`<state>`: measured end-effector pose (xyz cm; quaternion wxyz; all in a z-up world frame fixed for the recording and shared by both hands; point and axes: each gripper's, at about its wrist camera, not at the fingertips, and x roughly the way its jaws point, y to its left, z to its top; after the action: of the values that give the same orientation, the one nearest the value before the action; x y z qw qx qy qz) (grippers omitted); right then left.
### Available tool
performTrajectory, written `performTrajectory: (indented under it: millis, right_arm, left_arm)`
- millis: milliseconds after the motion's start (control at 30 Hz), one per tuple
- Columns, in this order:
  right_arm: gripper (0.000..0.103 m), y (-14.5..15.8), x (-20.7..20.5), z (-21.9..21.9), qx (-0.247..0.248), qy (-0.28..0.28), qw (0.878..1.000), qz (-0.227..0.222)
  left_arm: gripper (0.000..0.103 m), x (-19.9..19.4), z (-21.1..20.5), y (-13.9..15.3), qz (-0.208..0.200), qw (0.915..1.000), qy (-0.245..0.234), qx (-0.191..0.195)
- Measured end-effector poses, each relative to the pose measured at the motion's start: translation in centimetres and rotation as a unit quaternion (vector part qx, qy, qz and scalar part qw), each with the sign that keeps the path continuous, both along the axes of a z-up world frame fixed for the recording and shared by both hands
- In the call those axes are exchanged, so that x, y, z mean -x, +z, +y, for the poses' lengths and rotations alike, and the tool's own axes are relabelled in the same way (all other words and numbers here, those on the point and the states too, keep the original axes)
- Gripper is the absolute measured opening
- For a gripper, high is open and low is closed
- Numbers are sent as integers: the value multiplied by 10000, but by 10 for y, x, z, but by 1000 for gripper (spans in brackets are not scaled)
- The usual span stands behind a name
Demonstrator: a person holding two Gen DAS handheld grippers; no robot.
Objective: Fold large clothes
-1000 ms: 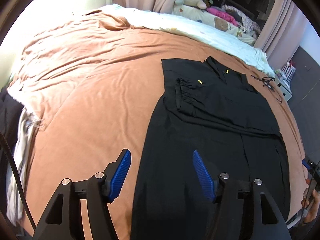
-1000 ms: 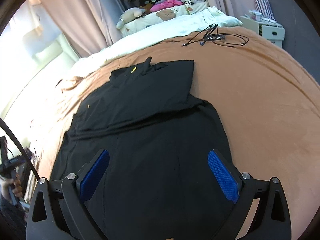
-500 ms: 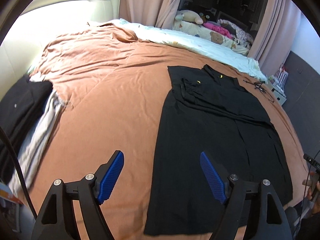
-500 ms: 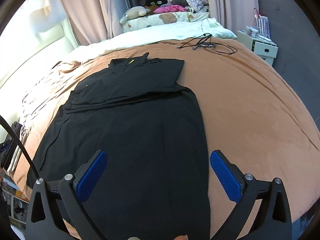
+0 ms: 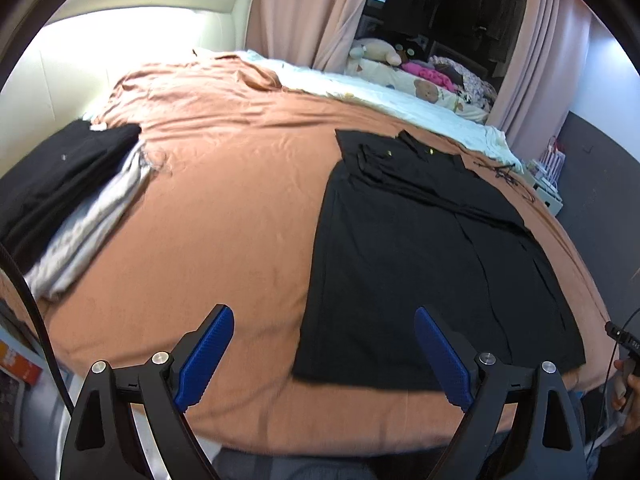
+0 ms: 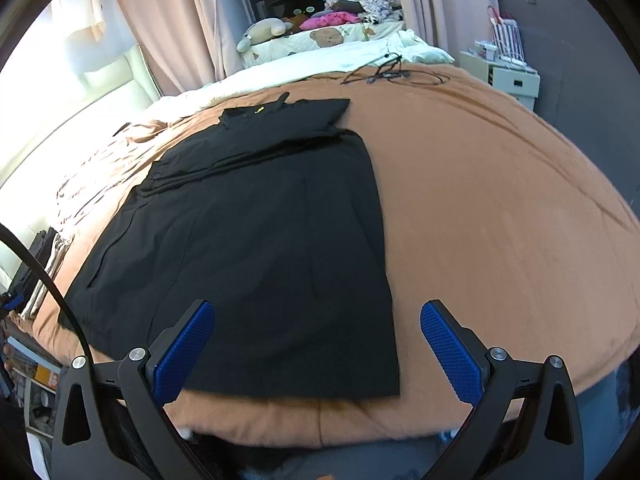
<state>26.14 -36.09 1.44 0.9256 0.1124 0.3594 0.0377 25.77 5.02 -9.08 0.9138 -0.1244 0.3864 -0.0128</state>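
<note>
Clearly, both tools hang above the near edge of the bed, each with nothing between its blue pads. The left gripper has its jaws spread wide and opening further; under it lies the near left corner of the black garment, whose hem reaches between the fingers but stays well below them, untouched. The right gripper is likewise spread wide, and the garment's near right corner lies beneath the gap between its fingers, apart from both pads. The garment is spread flat on the brown bedcover, its hem toward the tools and its collar end far off, where the upper part is folded in with small yellow marks showing. In the left view, a stack of folded dark and grey clothes sits at the left edge of the bed, well apart from the garment. Black cables lie on the cover beyond the collar end, near the white quilt.
</note>
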Motion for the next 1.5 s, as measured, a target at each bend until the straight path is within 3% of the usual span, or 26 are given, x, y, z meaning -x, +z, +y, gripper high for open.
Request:
performTrajectory:
  millis: [300, 600, 667, 800, 867, 1000, 1133, 1267, 1400, 1500]
  right_arm:
    - [103, -23, 31, -20, -416, -78, 9986, 305]
    - [103, -38, 30, -39, -828, 8, 9953, 508]
    - [102, -43, 28, -48, -1003, -2, 9938, 482]
    - [81, -54, 24, -60, -1186, -48, 9917, 488]
    - [79, -60, 19, -67, -1254, -77, 9907, 526]
    - [79, -67, 7, -73, -1388, -104, 9888, 546]
    - [79, -69, -3, -76, -1420, -82, 9884, 539]
    - [78, -74, -12, -82, -1650, -31, 9850, 503]
    - [59, -84, -24, -96, -2130, 24, 9755, 548]
    - [56, -90, -33, -102, -2401, 82, 9690, 571]
  left_arm:
    - [101, 29, 5, -28, 77, 9999, -106, 58]
    - [101, 20, 11, -58, 272, 9987, -318, 307]
    - [94, 12, 9, -62, 300, 9987, -322, 275]
    - [80, -2, 9, -70, 364, 9982, -362, 325]
    - [72, -9, 10, -76, 438, 9977, -333, 386]
    - [70, -25, 11, -86, 605, 9960, -344, 553]
    - [60, -38, 7, -93, 761, 9941, -437, 645]
    - [58, -52, 6, -96, 851, 9926, -443, 745]
    - [56, -66, 8, -98, 939, 9904, -423, 924]
    - [50, -75, 12, -100, 1058, 9884, -326, 1036]
